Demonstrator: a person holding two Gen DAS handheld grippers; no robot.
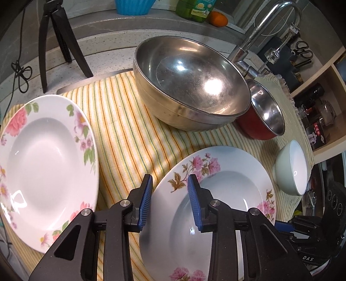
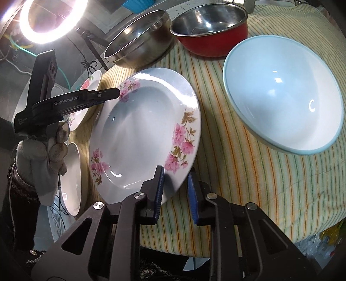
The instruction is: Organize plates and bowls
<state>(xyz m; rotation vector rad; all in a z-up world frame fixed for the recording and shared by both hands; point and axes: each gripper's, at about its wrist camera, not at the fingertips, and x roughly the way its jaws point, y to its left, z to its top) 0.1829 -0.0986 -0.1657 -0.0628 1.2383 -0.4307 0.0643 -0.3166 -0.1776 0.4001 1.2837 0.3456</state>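
— On the striped cloth point(image 1: 121, 129), what's the biggest piece, and how would it handle?

— That's the steel bowl point(image 1: 190, 86) at the back: stiff, smooth, probably slippery, so I'd take it by the rim. The red bowl point(image 1: 261, 116) touches its side and looks much the same, steel-lined.

— And the plates?

— Two floral ones. The far plate point(image 1: 47, 168) lies apart on the left. The near plate point(image 2: 144, 131) sits between both tools — glazed ceramic, I'd judge it fairly heavy, slick and easy to chip. Its broad flat rim is the place to pinch.

— Where do the grippers stand?

— The left gripper point(image 1: 170, 203) is partly open, straddling that plate's rim on its side, nothing clamped. The right gripper point(image 2: 175, 195) is likewise partly open, with the opposite edge between its pads; whether they touch, I can't tell.

— Smallest item?

— The pale blue bowl point(image 2: 283, 95), well apart on the right — light, fragile.

— Any writing?

— "GenRobot.AI" on the left tool's body, "DAS" on the dark casing at lower right of the left view. The green bottle point(image 1: 194, 9) has a label, unreadable.
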